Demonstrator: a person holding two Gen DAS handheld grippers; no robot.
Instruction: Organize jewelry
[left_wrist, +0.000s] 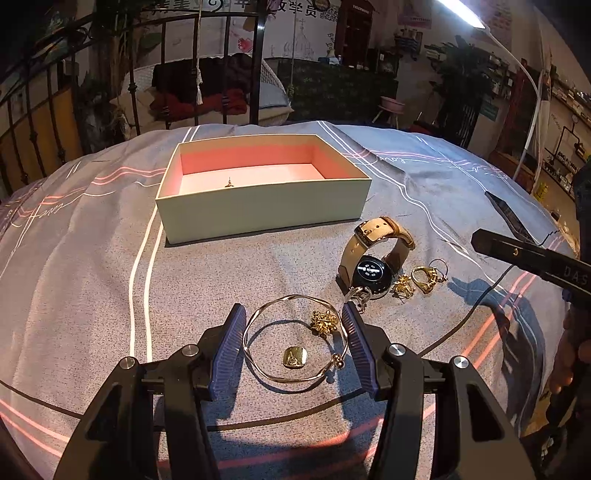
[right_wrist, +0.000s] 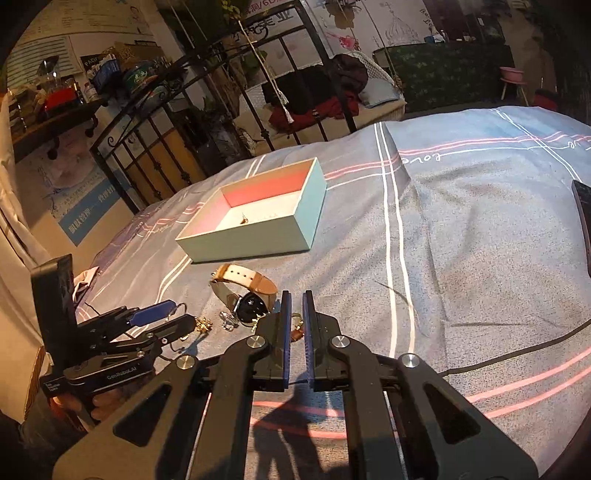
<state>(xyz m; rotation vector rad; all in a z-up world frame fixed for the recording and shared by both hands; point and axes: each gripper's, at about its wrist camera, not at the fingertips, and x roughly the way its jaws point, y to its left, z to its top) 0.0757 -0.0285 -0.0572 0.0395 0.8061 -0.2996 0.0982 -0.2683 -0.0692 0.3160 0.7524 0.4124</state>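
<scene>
My left gripper (left_wrist: 293, 326) is spread wide, low over the grey bedspread (left_wrist: 92, 277), its blue pads flanking a thin gold bangle (left_wrist: 255, 365) that lies flat on the cloth. Neither pad is clearly touching it. Inside the bangle's loop: a small square gold pendant (left_wrist: 294, 358) and a spiky gold piece (left_wrist: 324, 322) at the far right edge.

Just beyond and right, a watch (left_wrist: 371, 275) with tan strap lies on its side, dark face up. Beside it, a gold cluster earring (left_wrist: 403, 286) and a chunky gold ring (left_wrist: 424, 278), close together.

The open box (left_wrist: 258, 214), pale outside and pink inside, sits farther back on the bedspread. One small gold piece (left_wrist: 229, 182) rests on its floor.

My right gripper (right_wrist: 296, 295) is nearly pressed together, a narrow gap between its pads, nothing pinched that I can see. It hovers near the watch (right_wrist: 251, 304). A dark phone (left_wrist: 509, 214) lies off to the right.
</scene>
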